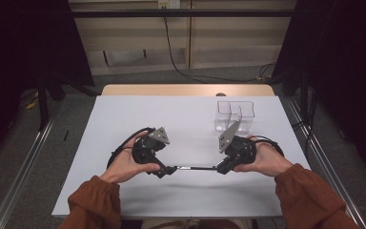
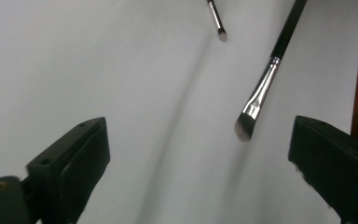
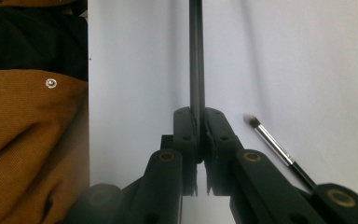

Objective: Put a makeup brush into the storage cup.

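Observation:
A makeup brush (image 1: pixel 195 167) with a thin black handle, silver ferrule and flat bristle tip hangs level just above the white table (image 1: pixel 181 114), between my two grippers. My right gripper (image 1: pixel 220 167) is shut on its handle; in the right gripper view the jaws (image 3: pixel 197 116) pinch the dark handle (image 3: pixel 196 56), which runs straight ahead. My left gripper (image 1: pixel 164 170) is open. In the left gripper view the brush's bristle end (image 2: pixel 244 126) sits ahead of the wide-apart jaws (image 2: pixel 200 140), nearer the right one and touching neither.
A second, smaller brush (image 3: pixel 272 140) lies on the table beside the right gripper, and its tip (image 2: pixel 219 28) appears farther off in the left gripper view. A clear divided container (image 1: pixel 235 116) stands behind the right hand. Orange-brown sleeves (image 1: pixel 93 200) reach in from the near edge.

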Demonstrator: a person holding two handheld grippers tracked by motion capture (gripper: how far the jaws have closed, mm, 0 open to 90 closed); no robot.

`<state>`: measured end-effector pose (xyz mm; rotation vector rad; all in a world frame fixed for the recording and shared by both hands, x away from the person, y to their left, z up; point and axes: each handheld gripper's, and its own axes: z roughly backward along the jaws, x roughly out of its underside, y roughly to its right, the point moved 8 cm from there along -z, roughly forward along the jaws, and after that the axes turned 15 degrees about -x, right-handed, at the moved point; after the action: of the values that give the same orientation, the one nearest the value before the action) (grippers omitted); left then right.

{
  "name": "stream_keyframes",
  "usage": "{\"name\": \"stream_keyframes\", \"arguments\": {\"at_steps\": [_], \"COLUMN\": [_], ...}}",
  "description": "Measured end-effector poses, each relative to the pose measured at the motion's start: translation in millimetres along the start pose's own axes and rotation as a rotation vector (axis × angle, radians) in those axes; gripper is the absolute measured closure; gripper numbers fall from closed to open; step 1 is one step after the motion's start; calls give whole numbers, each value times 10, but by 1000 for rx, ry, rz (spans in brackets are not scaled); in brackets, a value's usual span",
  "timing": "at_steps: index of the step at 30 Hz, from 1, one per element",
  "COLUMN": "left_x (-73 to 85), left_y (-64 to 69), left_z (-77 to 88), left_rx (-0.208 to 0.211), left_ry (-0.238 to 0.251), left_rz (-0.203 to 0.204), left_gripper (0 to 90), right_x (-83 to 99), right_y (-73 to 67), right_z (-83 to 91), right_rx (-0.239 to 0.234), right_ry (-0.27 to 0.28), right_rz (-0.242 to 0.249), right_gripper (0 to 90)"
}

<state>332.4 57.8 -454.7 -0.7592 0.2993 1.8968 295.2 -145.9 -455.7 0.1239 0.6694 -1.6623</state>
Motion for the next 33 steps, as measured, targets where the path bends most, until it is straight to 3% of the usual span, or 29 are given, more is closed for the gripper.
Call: {"name": "stream_keyframes", "arguments": {"at_steps": [5,12,17,24,31,33], "left_x": [30,114,157,211,238,245], "left_y": [-36,-84,-96,-85,-72,-40], "left_z": [69,88,101,124,128,122], "left_rx": [-7,-42,-49,-68,-72,-69], "left_ry": [66,80,81,119,132,123], "left_rz": [29,56,96,123,123,107], "left_gripper": [46,48,48,44,43,42], "right_x": [93,243,288,331,355,361], "right_y": [23,14,12,5,5,10], "right_z": [42,85,142,158,99,67], "right_rx": [21,43,91,105,108,108], "right_ry": [49,97,156,245,330,385], "right_rz": [-20,-44,-54,-85,-101,-121], "right_gripper": [843,844,844,844,843,844]}}
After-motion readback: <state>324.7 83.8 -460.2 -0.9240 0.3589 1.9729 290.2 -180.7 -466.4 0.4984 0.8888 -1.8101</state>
